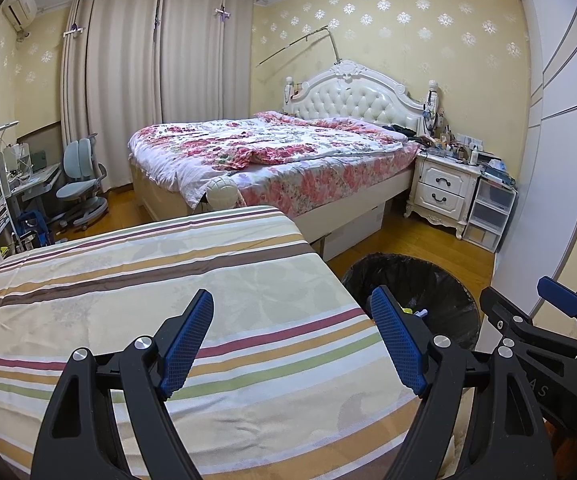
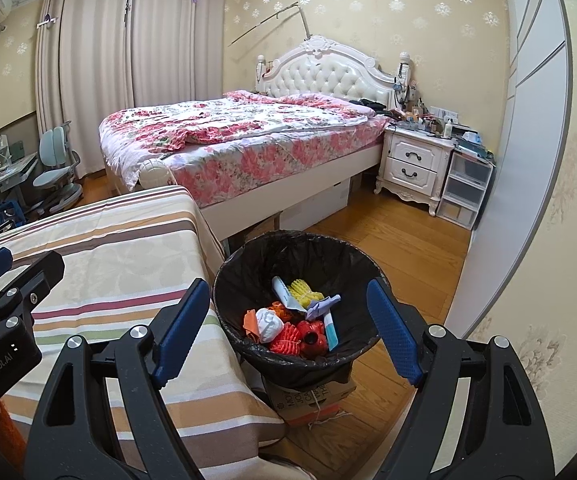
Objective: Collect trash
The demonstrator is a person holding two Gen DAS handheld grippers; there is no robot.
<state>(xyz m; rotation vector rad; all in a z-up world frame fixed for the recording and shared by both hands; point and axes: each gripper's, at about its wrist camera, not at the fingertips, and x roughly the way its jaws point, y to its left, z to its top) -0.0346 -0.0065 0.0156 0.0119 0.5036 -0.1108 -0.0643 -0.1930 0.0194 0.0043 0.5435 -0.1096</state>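
Trash (image 2: pixel 300 318): we see a mixed pile inside the bin, orange-red net pieces, a white crumpled wad, a yellow net piece, a pale tube, a lilac paper scrap.
Bin (image 2: pixel 248 264): black liner, round rim, sits on a cardboard box (image 2: pixel 312 398) on the wood floor, just beside the table's right edge.
Bin, left view (image 1: pixel 440 280): we see the rim and liner past the table corner; contents mostly hidden.
Left gripper (image 1: pixel 292 340): jaws spread wide, nothing between the 2 blue pads, hovers over the table near its right edge.
Right gripper (image 2: pixel 288 330): jaws spread wide, nothing held, hangs above the bin with the trash showing between its fingers.
Table (image 1: pixel 148 280): covered by a striped cloth.
Bed (image 2: pixel 248 128): floral cover, behind table and bin.
Nightstand (image 2: pixel 416 164): white, 2 drawers, right of bed.
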